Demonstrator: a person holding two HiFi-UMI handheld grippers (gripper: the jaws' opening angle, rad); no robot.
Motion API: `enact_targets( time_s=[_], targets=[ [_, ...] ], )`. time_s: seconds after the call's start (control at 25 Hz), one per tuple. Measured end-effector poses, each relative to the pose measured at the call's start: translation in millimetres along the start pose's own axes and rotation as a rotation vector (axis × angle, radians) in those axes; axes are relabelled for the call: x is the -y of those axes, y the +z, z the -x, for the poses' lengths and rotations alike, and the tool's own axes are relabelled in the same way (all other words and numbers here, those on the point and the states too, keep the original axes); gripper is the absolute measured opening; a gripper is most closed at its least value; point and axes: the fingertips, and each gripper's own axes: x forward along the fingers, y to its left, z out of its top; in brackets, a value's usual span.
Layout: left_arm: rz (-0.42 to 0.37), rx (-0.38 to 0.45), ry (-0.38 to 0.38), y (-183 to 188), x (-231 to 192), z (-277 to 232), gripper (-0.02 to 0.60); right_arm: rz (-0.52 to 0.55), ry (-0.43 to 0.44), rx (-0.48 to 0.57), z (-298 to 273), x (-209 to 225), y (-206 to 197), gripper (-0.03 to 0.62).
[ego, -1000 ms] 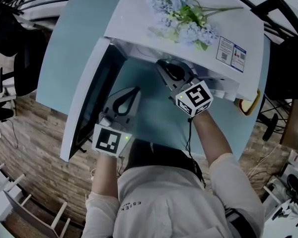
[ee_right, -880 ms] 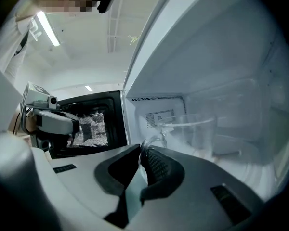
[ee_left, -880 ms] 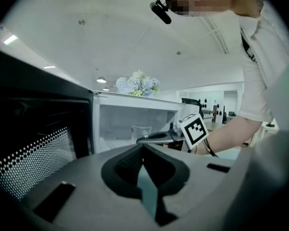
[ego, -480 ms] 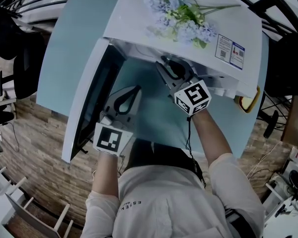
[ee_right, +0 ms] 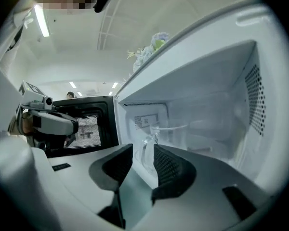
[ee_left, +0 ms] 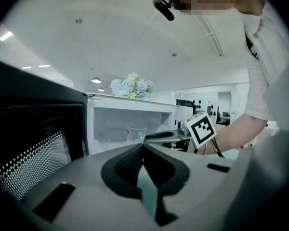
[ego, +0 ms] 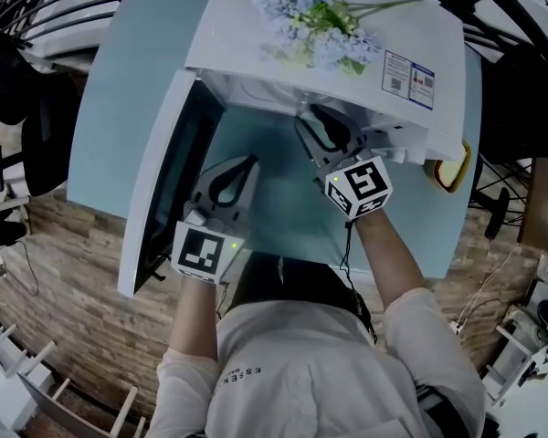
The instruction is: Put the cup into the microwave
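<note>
1. nearest, matte grey left gripper [ee_left: 143, 148], low in front of the open door: ribbed black pads pressed together, nothing between.
2. beside it, matching right gripper [ee_right: 143, 150] at the mouth of the microwave [ego: 221, 44]: jaws opening and already wide, ribbed pads either side of the cup's curved handle, not pressing it.
3. square white cube [ego: 204, 254] with black block markings on the back of each gripper.
4. smooth pale blue table [ego: 132, 89] under both.
5. door [ego: 169, 190] swung out to the left: white frame, dark glossy window, fine dotted mesh.
6. clear glass cup [ee_right: 169, 134], round and thin-walled, upright inside the microwave near its opening, handle towards the right gripper.
7. boxy white cavity [ee_right: 216, 81] around it: smooth plain walls, a patch of small round holes in the right one.
8. farthest, on the flat white top: soft pale blue flowers [ego: 310, 21] with thin green stems, lying on their side, and a small rectangular sticker [ego: 406, 76] near the right end.
</note>
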Motion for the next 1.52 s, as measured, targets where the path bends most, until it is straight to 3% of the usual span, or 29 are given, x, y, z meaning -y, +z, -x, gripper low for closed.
enact_targets(
  time_s=[0.32, 0.56, 0.84, 1.04, 1.52],
  targets=[
    [-0.058, 0.054, -0.045, 36, 12, 14, 0.002, 0.030, -0.053, 0.041, 44, -30, 38, 0.125],
    [-0.084, 0.091, -0.064, 64, 20, 34, 0.002, 0.045, -0.078, 0.099, 81, -57, 80, 0.035],
    [-0.133, 0.097, -0.086, 84, 30, 54, 0.002, 0.067, -0.100, 0.150, 118, -77, 115, 0.017],
    [-0.187, 0.122, -0.098, 98, 33, 62, 0.002, 0.092, -0.123, 0.170, 133, -82, 129, 0.016],
    [-0.187, 0.148, -0.107, 112, 36, 65, 0.002, 0.098, -0.129, 0.184, 139, -89, 134, 0.014]
  ],
)
